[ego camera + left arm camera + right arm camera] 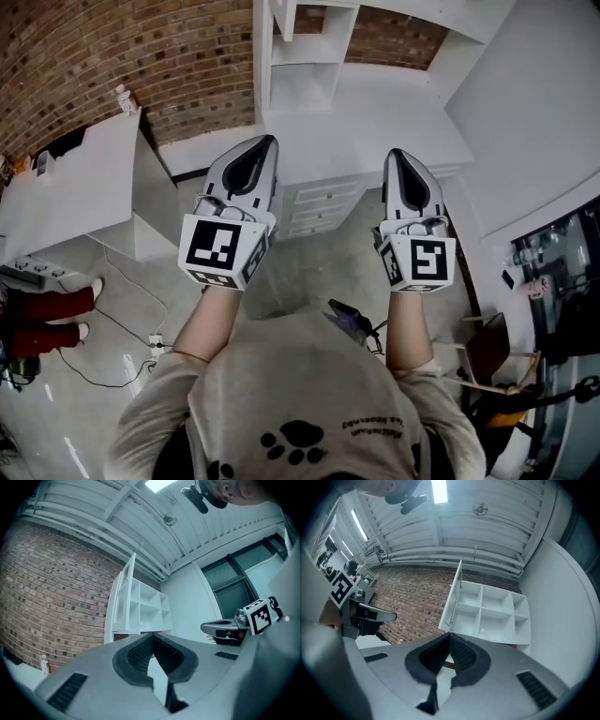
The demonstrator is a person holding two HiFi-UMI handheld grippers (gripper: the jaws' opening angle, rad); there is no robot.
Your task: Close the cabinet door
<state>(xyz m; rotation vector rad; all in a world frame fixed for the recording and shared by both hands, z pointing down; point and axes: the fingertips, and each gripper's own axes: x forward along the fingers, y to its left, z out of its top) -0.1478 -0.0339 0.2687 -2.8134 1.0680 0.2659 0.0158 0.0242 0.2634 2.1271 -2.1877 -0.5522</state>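
Two grippers are up, both aimed at the white cabinet (pixel 497 616). The left gripper (pixel 268 141) has its fingers pressed together with nothing between them, and it's the same deal with the right gripper (pixel 395 153). The cabinet door (pixel 454 597) hangs wide open, edge-on, up past both sets of fingertips and well apart from them. The open shelves sit just right of the door, with a brick wall (pixel 412 602) off to the left of the fingertips.
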